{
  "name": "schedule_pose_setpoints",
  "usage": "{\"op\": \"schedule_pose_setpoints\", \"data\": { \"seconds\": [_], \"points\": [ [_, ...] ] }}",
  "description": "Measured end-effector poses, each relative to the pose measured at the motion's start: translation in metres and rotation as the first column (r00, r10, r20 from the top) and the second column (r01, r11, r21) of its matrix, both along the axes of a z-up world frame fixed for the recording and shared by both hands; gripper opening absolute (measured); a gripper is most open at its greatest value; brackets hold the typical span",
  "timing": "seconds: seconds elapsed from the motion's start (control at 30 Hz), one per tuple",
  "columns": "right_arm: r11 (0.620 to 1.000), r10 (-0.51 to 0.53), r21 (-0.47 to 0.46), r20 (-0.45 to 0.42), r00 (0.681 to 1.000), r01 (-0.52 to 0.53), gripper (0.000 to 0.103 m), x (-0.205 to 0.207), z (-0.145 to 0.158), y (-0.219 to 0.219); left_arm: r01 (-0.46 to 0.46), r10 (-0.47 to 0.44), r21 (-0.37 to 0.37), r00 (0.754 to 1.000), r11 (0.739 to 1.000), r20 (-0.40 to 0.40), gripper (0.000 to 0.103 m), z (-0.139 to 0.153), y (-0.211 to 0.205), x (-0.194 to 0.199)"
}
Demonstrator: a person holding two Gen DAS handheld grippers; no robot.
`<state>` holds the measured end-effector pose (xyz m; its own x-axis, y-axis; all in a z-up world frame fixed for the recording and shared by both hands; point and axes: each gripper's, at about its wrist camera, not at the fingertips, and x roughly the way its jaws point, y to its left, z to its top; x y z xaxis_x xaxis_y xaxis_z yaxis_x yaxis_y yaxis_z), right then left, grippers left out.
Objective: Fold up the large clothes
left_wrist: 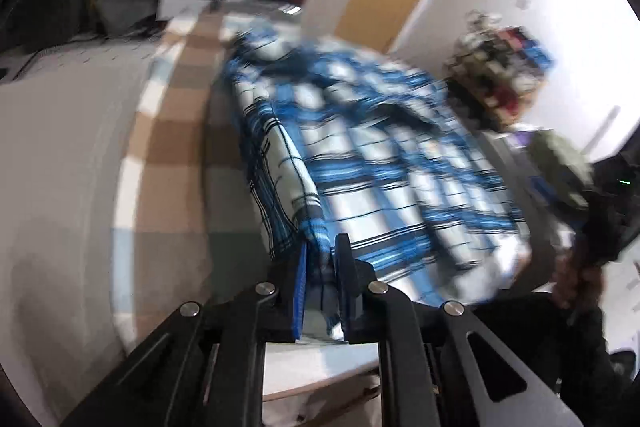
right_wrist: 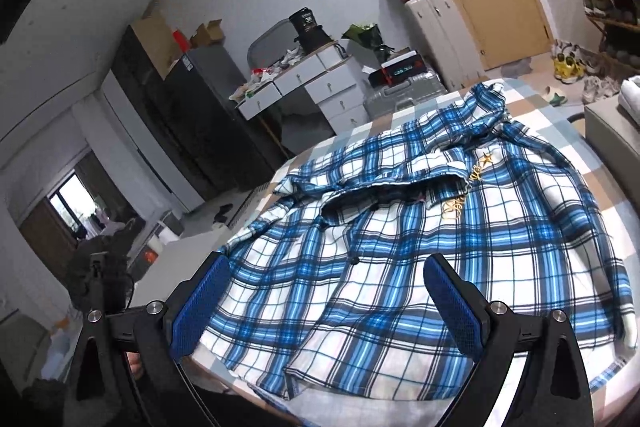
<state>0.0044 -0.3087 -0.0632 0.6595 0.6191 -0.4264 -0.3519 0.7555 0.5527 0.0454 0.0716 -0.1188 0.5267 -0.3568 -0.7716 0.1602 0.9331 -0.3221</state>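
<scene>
I had the left gripper point(left_wrist: 323, 259) clenched on a bunched edge of the plaid shirt point(right_wrist: 420, 227), which lay spread across the checked bed cover point(right_wrist: 600, 187), its collar toward twelve o'clock in the right wrist view. The right gripper point(right_wrist: 328, 303) stood released, its pads wide apart above the hem at six o'clock, holding nothing.

My worry was the pinch: only a narrow ridge of cloth sat between the left fingers, so a quick lift could have slipped it free or dragged the whole shirt askew. With one side unheld, the fold could have gone crooked.

The fabric looked thin, soft and limp, blue-and-white checks with dark lines, creased around the open placket. The blue pads point(right_wrist: 200, 311) looked finely textured.
</scene>
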Motion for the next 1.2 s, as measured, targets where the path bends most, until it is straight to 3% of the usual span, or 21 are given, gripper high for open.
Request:
{"op": "schedule_pose_setpoints", "data": {
  "seconds": [0.1,0.17,0.2,0.33,0.4,0.5,0.63,0.73,0.83,0.9,1.03,1.17,1.2],
  "points": [
    [1.000,-0.002,-0.003,-0.011,1.000,0.002,0.099,0.002,-0.001,0.000,-0.078,0.081,0.024,0.986,0.997,-0.148,0.009,-0.024,0.016,0.016],
    [1.000,-0.001,-0.003,-0.018,1.000,0.001,0.099,0.003,-0.002,0.000,-0.123,0.125,0.022,0.971,0.992,-0.202,0.009,-0.033,0.025,0.020],
    [1.000,-0.002,-0.004,-0.020,1.000,0.002,0.099,0.003,-0.002,0.001,-0.144,0.147,0.032,0.966,0.989,-0.214,0.016,-0.034,0.029,0.019],
    [1.000,-0.012,0.005,-0.011,1.000,0.012,0.099,0.002,-0.002,-0.002,-0.149,0.154,0.036,0.967,0.988,-0.202,0.040,-0.029,0.027,0.015],
    [0.999,-0.031,0.022,-0.013,0.999,0.031,0.099,0.002,-0.002,-0.007,-0.138,0.147,0.056,0.970,0.989,-0.192,0.047,-0.028,0.022,0.014],
    [0.997,-0.058,0.050,-0.064,0.996,0.062,0.099,0.011,-0.004,-0.025,-0.128,0.144,0.099,0.973,0.987,-0.178,0.048,-0.030,0.017,0.015],
    [0.985,-0.144,-0.106,-0.106,0.984,0.133,0.099,0.017,0.006,-0.065,-0.083,0.101,0.107,0.979,0.991,-0.177,0.042,-0.031,0.009,0.018],
    [0.941,-0.212,-0.299,-0.152,0.965,0.160,0.099,0.025,0.007,-0.091,-0.067,0.090,0.136,0.981,0.988,-0.172,0.024,-0.032,0.002,0.020],
    [0.889,-0.227,-0.447,-0.238,0.944,0.101,0.099,0.036,-0.012,-0.100,-0.054,0.077,0.138,0.982,0.989,-0.171,0.009,-0.031,-0.002,0.021],
    [0.858,-0.255,-0.509,-0.311,0.915,0.066,0.097,0.045,-0.033,-0.104,-0.053,0.074,0.130,0.983,0.990,-0.167,0.008,-0.030,-0.001,0.020],
    [0.833,-0.306,-0.554,-0.435,0.847,0.017,0.091,0.061,-0.073,-0.113,-0.069,0.089,0.117,0.980,0.991,-0.176,0.008,-0.032,0.002,0.022],
    [0.815,-0.324,-0.579,-0.469,0.822,-0.010,0.078,0.061,-0.092,-0.117,-0.082,0.099,0.097,0.979,0.992,-0.178,0.008,-0.030,0.005,0.021],
    [0.812,-0.322,-0.583,-0.448,0.834,0.000,0.075,0.059,-0.091,-0.117,-0.085,0.102,0.097,0.979,0.992,-0.179,0.008,-0.031,0.005,0.022]
  ]
}}
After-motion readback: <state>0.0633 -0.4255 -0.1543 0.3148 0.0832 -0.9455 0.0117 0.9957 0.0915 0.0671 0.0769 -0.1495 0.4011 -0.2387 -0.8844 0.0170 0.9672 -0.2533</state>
